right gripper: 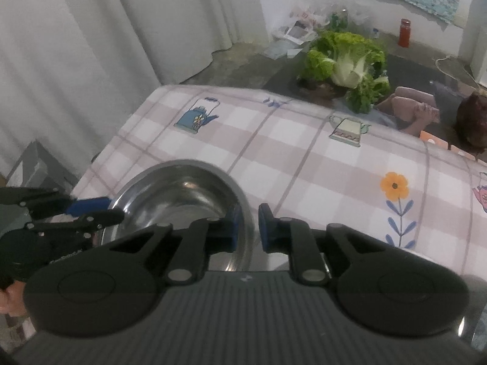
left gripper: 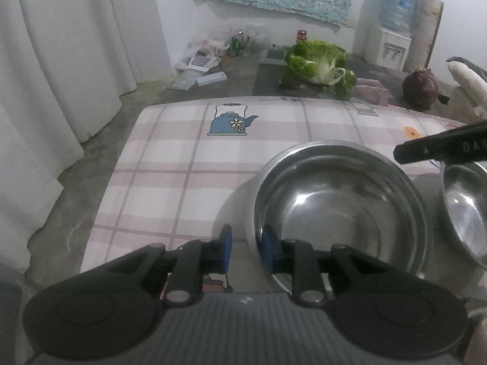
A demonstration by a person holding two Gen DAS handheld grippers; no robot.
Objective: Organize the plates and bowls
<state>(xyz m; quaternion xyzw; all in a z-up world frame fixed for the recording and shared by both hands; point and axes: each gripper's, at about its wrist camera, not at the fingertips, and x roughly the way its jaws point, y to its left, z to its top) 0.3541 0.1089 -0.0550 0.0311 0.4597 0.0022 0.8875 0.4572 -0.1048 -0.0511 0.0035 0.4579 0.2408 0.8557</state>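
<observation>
The left gripper (left gripper: pixel 245 251) has its blue pads either side of the near-left rim of the large steel bowl (left gripper: pixel 338 200), one pad outside the wall and one inside, drawn in close so that it looks clamped on the rim. The right gripper (right gripper: pixel 250 226) does the same on the opposite side of that bowl, seen in its own view as the steel bowl's (right gripper: pixel 179 194) right-hand wall passing between its pads, which appear pinched on the metal. The bowl sits on the checked tablecloth (left gripper: pixel 170 164), near the front edge, and a second, smaller steel bowl (left gripper: pixel 465 210) stands just beside it on the right. Beyond the table lie a leafy cabbage (left gripper: pixel 319 64) and a dark round vegetable (left gripper: pixel 420 86). The step in hand is judged to be a two-sided lift of the large bowl. To do it well, both grips should bite equally deep on the thin, slippery rim, and the two hands should rise together and level, so the bowl neither twists nor slides out, clearing the smaller bowl on the way
</observation>
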